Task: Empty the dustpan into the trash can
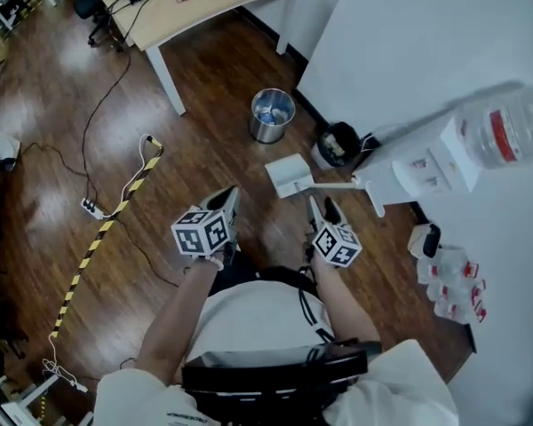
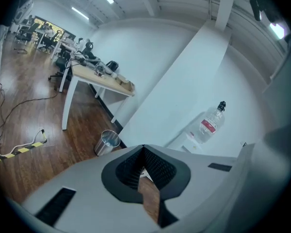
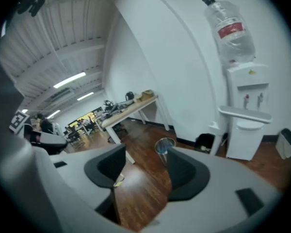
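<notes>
Dustpan [image 1: 287,174]: set on the floor at the centre of the head view and held by neither tongs. Its long handle is turned rightward toward the water dispenser [image 1: 426,162], which is judged handy for the right side.
Trash can [image 1: 272,115]: stood upright just above the dustpan in the frame, near it but apart, with its mouth open for tipping.
Left tongs [image 1: 229,199]: pressed together at the tips with nothing pinched, and carried lower left of the dustpan.
Right tongs [image 1: 323,209]: spread with nothing between, and aimed just below the handle, judged readied for a grasp.
Open room: bare floor is seen between the tongs, the dustpan and the trash can.
Edges: the right side is crowded by the wall [image 1: 409,43] and a black bin [image 1: 338,142]. A tabletop leg [image 1: 166,82] stands upper left of the trash can, and striped tape [image 1: 107,224] lies well to the left.
</notes>
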The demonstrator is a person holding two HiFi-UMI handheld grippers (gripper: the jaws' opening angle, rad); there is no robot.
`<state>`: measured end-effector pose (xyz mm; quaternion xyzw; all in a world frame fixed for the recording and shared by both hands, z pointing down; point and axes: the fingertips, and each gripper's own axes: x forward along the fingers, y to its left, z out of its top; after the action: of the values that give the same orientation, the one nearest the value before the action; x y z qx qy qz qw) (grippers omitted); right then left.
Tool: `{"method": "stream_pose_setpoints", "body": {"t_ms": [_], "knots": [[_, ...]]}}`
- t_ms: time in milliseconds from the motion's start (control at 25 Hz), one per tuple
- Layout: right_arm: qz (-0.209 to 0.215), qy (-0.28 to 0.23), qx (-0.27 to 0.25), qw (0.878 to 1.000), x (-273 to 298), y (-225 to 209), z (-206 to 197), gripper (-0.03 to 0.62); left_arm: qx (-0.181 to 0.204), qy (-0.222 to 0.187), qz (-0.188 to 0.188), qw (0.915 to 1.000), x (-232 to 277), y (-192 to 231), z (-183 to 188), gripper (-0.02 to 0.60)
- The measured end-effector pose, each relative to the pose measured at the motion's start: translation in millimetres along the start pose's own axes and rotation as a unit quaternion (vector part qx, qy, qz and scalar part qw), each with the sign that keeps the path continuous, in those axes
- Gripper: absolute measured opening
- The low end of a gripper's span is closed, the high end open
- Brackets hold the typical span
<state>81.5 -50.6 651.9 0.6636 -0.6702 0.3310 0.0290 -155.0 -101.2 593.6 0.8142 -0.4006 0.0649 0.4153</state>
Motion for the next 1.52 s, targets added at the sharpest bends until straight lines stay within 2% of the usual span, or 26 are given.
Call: {"method": "stream_pose_setpoints", "body": {"t_ms": [120, 200, 280, 480, 760, 920, 1080, 1320, 1520], "knots": [[0.07, -0.02, -0.036, 0.997, -12, 57, 33, 0.134, 0.019, -0.027, -0.006, 0.9994, -18, -22, 11, -0.005], [0.101, -0.034, -0.064, 0.992, -31, 83, 55, 0.04, 0.035, -0.037, -0.01, 0.9987, -29, -45, 14, -0.005], [0.129, -0.041, -0.085, 0.987, -54, 101, 70, -0.001, 0.059, -0.042, -0.012, 0.9973, -39, -69, 14, -0.005], [0.178, -0.03, -0.101, 0.978, -101, 128, 70, -0.002, 0.095, -0.054, -0.008, 0.994, -68, -114, 11, -0.005], [0.199, -0.004, -0.106, 0.974, -142, 148, 53, -0.002, 0.107, -0.055, -0.008, 0.9927, -108, -146, -14, -0.005], [0.191, -0.012, -0.114, 0.975, -154, 151, 56, -0.002, 0.101, -0.056, -0.015, 0.9932, -113, -147, -14, -0.005], [0.177, -0.021, -0.105, 0.978, -150, 156, 62, -0.002, 0.119, -0.055, -0.03, 0.991, -116, -147, -2, -0.005], [0.161, -0.04, -0.123, 0.978, -150, 188, 69, -0.002, 0.132, -0.066, -0.056, 0.9875, -127, -136, 24, -0.005], [0.136, -0.046, -0.133, 0.981, -152, 198, 73, -0.002, 0.13, -0.064, -0.083, 0.9861, -128, -134, 33, -0.005]]}}
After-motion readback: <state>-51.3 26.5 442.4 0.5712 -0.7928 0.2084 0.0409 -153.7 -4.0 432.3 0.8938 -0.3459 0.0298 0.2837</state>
